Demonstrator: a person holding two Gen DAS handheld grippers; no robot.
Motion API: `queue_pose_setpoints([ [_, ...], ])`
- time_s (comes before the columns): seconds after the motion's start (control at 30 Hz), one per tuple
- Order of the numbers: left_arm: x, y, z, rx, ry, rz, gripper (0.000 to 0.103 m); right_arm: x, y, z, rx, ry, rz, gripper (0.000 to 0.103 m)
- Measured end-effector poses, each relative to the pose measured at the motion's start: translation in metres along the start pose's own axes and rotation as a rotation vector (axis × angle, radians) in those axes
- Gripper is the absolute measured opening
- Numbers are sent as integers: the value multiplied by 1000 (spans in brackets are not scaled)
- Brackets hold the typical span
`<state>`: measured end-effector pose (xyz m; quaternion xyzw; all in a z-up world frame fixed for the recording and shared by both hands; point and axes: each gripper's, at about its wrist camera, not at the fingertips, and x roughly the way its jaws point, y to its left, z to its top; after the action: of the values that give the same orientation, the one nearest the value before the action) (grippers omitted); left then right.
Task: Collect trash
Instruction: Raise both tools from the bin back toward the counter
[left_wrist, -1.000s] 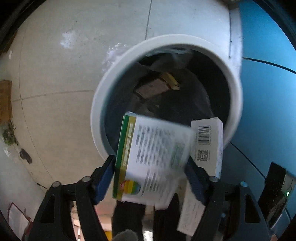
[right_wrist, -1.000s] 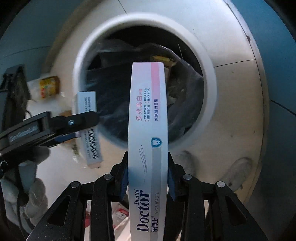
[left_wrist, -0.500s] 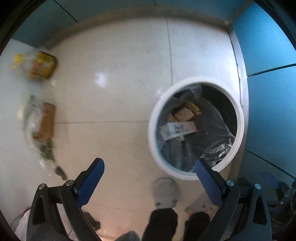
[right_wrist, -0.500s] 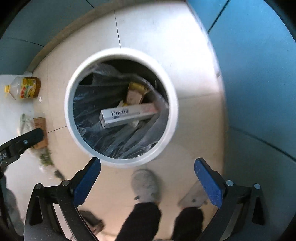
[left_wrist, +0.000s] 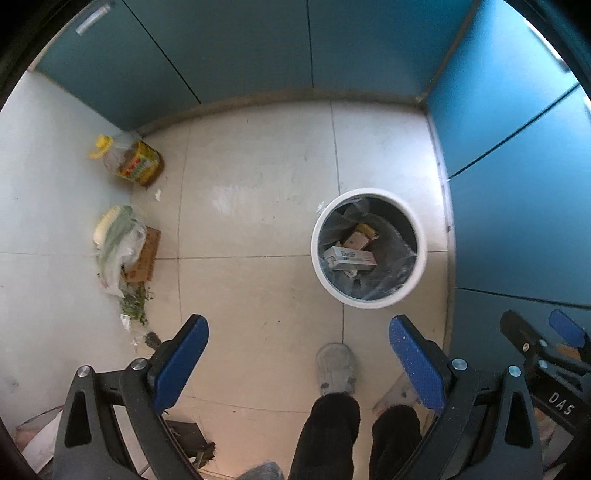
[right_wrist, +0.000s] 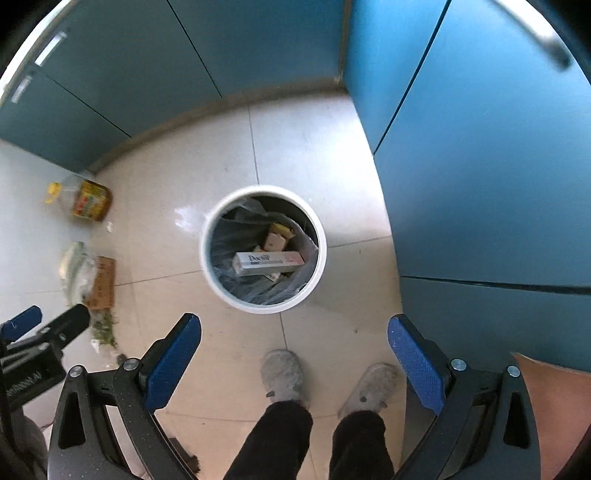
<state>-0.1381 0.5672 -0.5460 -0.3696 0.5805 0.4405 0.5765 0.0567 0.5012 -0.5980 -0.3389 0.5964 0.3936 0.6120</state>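
Observation:
A round white trash bin (left_wrist: 318, 258) (right_wrist: 207, 266) with a clear liner stands on the tiled floor. A white toothpaste box (left_wrist: 351, 258) (right_wrist: 269, 263) lies inside it on top of other small boxes. My left gripper (left_wrist: 297, 332) is open and empty, held high above the floor to the left of the bin. My right gripper (right_wrist: 294, 330) is open and empty, high above the bin's near side. More trash lies on the floor at the left: a yellow-labelled oil bottle (left_wrist: 135, 164) (right_wrist: 86, 199), a plastic bag of greens (left_wrist: 116, 243) and a flat cardboard piece (left_wrist: 144, 256) (right_wrist: 103, 282).
Blue cabinet doors (left_wrist: 517, 184) (right_wrist: 498, 166) line the back and right. The person's legs and grey slippers (left_wrist: 336, 367) (right_wrist: 282, 374) stand below the grippers. Loose green scraps (left_wrist: 135, 306) lie near the bag. The other gripper shows at each view's edge.
Both grippers opened and dropped their boxes into the bin, then rose well above it. The toothpaste box now lies inside the bin.

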Motion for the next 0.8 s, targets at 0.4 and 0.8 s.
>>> queue_pose_setpoints([
  [0.4, -167, -5, -54, -12, -118, -44, 100, -201, -17, -48, -26, -130, 87, 102],
  [0.8, -276, -36, -75, 33, -252, -59, 100, -333, -80, -91, 91, -239, 210, 102],
])
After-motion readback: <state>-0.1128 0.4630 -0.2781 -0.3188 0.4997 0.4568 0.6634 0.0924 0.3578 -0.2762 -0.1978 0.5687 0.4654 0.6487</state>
